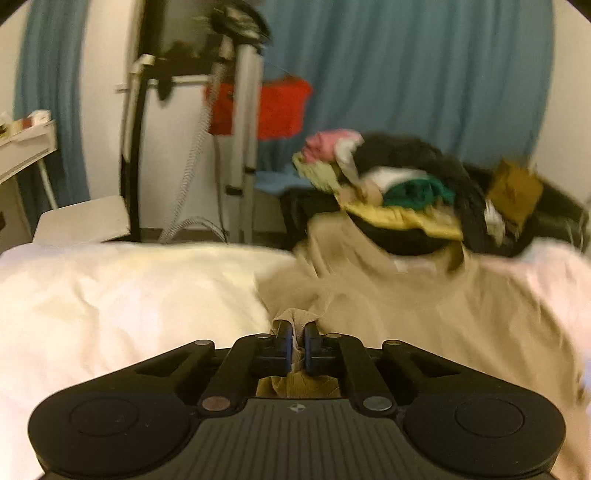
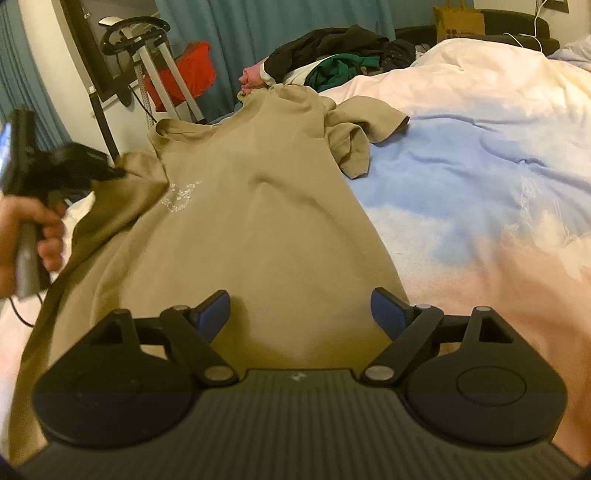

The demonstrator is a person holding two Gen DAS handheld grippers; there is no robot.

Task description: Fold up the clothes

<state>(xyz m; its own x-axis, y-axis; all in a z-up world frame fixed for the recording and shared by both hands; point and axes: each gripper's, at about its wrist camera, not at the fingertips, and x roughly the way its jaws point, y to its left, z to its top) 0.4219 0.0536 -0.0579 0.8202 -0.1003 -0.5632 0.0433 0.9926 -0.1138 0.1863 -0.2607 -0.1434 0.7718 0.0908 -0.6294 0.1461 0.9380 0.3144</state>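
Nearest in the right wrist view: right tool (image 2: 301, 312) wide open, blue pads (image 2: 212, 314) well apart, nothing between them, hovering over the lower part of the beige T-shirt (image 2: 258, 229). T-shirt spread on the bed (image 2: 480, 192), front up, small pale print on the chest, collar toward the far edge, one short sleeve (image 2: 364, 127) crumpled to the right on the blue and pink duvet.

At the left edge of the same view: a hand (image 2: 33, 236) around the grip of the left tool (image 2: 118, 171), tip at the other sleeve of the T-shirt, cloth lifted there into a fold.

In the left wrist view, blurred: left tool (image 1: 298, 341) closed on a pinch of beige cloth, fabric squeezed between the two blue pads (image 1: 282, 341) and bunched in front of them and below them. Rest of the T-shirt (image 1: 406, 295) stretched away toward the right over the white duvet (image 1: 110, 295).

Farther back, at the far edge of the bed: pile of clothes (image 1: 399, 184), black, green, yellow, pink and white pieces mixed together. Brown paper bag (image 2: 458, 22) beyond the pile.

Farthest: metal stand (image 1: 243, 129) with a hose, red cloth (image 1: 273, 107) hanging behind it, blue curtain (image 1: 424, 74) across the wall.
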